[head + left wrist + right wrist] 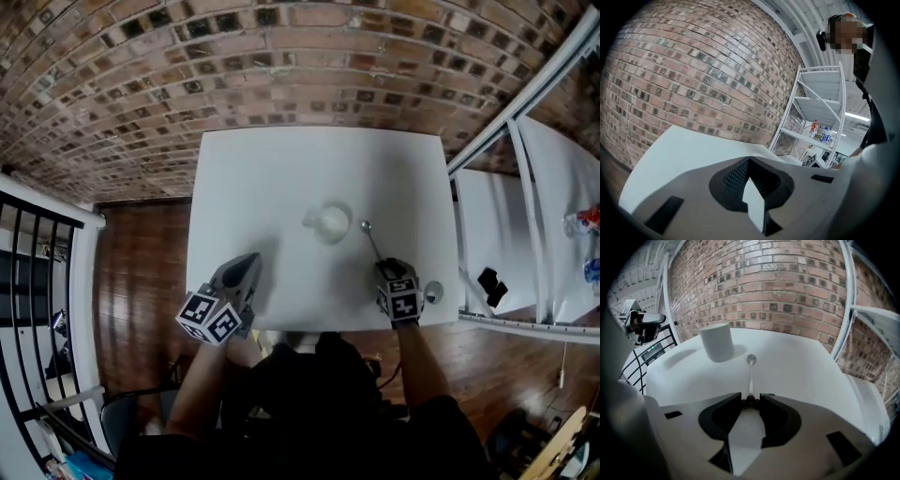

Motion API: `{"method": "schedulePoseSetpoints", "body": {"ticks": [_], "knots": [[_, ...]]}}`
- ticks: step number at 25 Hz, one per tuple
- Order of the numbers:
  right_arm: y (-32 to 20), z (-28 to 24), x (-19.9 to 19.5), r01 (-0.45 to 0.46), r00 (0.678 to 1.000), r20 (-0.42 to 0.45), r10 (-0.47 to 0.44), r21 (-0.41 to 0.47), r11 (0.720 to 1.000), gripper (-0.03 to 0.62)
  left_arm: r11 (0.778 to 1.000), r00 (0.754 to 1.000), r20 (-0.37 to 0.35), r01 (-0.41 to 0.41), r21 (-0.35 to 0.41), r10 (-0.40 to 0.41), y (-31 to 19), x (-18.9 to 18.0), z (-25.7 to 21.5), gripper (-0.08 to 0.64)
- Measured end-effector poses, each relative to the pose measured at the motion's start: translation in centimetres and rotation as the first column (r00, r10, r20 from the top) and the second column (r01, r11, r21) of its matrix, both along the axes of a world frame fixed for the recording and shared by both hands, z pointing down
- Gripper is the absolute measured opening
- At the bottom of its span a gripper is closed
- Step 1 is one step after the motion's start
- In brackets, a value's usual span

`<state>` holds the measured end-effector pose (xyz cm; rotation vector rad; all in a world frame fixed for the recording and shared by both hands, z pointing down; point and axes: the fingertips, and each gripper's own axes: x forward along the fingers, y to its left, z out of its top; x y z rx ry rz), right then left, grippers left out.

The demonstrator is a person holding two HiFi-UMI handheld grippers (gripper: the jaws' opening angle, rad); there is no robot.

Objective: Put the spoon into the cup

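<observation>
The spoon lies flat on the white table. Its long axis runs from the near right, where the handle ends, to the far and slightly left, where the bowl rests just right of the cup. The right gripper points steeply down at the near end of that handle. In the right gripper view its jaws stand narrowly apart with the dark handle tip pinched between their tips, so the right gripper appears to have closed on the spoon. From those jaws the cup stands upright, mouth up, beyond and to the left, past the spoon's bowl. Judging by this, the coming move is a lift followed by a carry far and left, with the spoon tipped bowl-down over the rim. The right hand is plainly the nearer one. The left gripper sits at the near left of the table, well apart from the cup, and the left gripper view shows its jaws meeting at the tips with nothing between them. The table is bare around and beyond the cup, so there is room to swing. The tighter side is the table's right edge, which lies near the right gripper, with a white rack standing beyond it.
</observation>
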<state>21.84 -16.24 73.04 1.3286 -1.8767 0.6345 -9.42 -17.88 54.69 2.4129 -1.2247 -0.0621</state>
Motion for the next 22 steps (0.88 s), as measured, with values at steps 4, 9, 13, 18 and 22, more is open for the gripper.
{"method": "schedulePoseSetpoints", "body": {"ticks": [4,9,13,18,22], "knots": [[-0.4,-1.9,-0.4,0.006,1.000,0.014,-0.006,0.052,0.999,0.130,1.000,1.000,-0.002,0.012,0.013,-0.012,0.0,-0.8,-0.4,0.005],[-1.3,-5.6,-0.6,-0.022,0.999,0.045,0.016,0.131,0.991,0.130,0.999,1.000,-0.015,0.022,0.037,-0.022,0.0,-1.4,-1.3,0.005],[-2.2,-10.1,-1.0,-0.012,0.998,0.061,-0.003,0.233,0.972,0.130,0.997,1.000,-0.024,0.018,0.069,-0.016,0.0,-1.4,-2.3,0.005],[-2.8,-15.6,-2.5,0.027,0.994,0.093,-0.064,0.351,0.936,0.130,0.993,0.999,-0.032,0.008,0.120,-0.004,-0.2,-1.1,-4.2,0.005],[-3.3,-18.1,-4.2,0.087,0.983,0.120,-0.142,0.378,0.921,0.130,0.985,0.999,-0.038,0.012,0.173,-0.006,-0.3,-1.1,-6.2,0.005]]}}
